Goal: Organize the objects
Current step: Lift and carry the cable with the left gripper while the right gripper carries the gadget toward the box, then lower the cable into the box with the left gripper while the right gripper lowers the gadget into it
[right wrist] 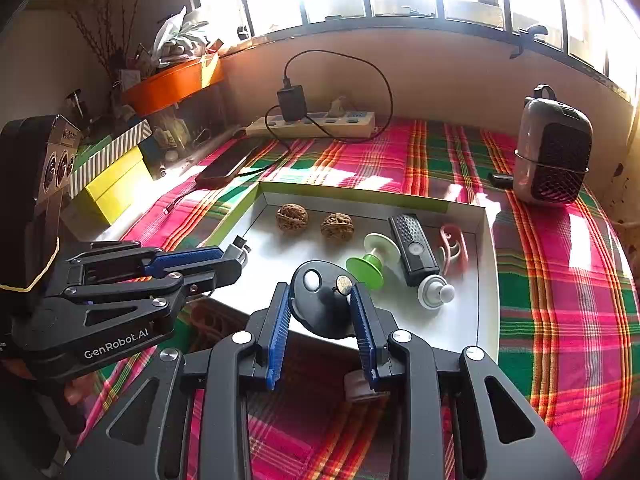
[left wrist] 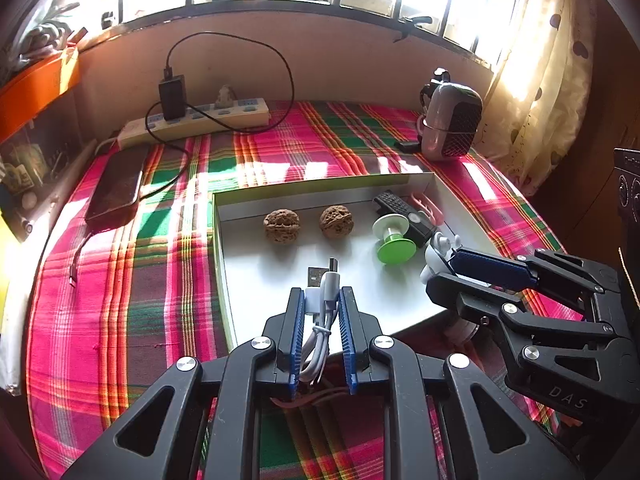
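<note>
While I hold both loads:
Left gripper [left wrist: 322, 300]: closed on white cable [left wrist: 325, 300], over box [left wrist: 224, 280] near edge.
Right gripper [right wrist: 318, 300]: clamps black disc [right wrist: 324, 300], same edge.

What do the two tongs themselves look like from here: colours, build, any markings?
Both are matte black plastic linkages with triangular cut-outs and round silver pivot pins, each finger faced with a ribbed blue pad. The left tongs carry white "GenRobot.AI" lettering on the side, and a yellow elastic band loops round the black body behind them. The right tongs show embossed letters reading "DAS". No sleeves are visible.
</note>
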Available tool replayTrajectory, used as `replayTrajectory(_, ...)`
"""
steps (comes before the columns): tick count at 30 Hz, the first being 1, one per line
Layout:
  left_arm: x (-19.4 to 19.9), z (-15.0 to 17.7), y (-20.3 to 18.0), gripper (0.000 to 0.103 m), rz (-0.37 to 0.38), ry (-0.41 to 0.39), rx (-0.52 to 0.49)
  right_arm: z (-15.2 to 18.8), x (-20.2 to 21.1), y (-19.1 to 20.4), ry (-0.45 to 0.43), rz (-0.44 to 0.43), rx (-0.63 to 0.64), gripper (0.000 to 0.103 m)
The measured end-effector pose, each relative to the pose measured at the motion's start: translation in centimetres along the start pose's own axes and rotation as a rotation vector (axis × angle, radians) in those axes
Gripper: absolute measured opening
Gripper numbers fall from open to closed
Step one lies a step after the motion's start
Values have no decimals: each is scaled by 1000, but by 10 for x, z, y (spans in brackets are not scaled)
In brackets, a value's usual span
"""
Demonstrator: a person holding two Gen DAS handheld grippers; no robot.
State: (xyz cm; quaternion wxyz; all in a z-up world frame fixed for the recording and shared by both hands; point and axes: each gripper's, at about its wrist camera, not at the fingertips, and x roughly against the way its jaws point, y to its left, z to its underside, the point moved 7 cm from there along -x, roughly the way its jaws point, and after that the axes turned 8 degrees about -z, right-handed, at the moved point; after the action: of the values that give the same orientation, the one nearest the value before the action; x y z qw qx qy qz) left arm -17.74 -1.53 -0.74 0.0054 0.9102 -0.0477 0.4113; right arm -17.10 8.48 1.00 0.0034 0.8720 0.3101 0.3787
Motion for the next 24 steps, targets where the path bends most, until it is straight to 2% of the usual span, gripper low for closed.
replayTrajectory(9, -22, -9, 11, 15, -23, 17, 8, -19, -33, -6, 17, -32, -5, 32)
replayTrajectory(24, -46, -7, 14, 15, -37, 57, -7, -22, -65, -14, 72, -59, -10, 32)
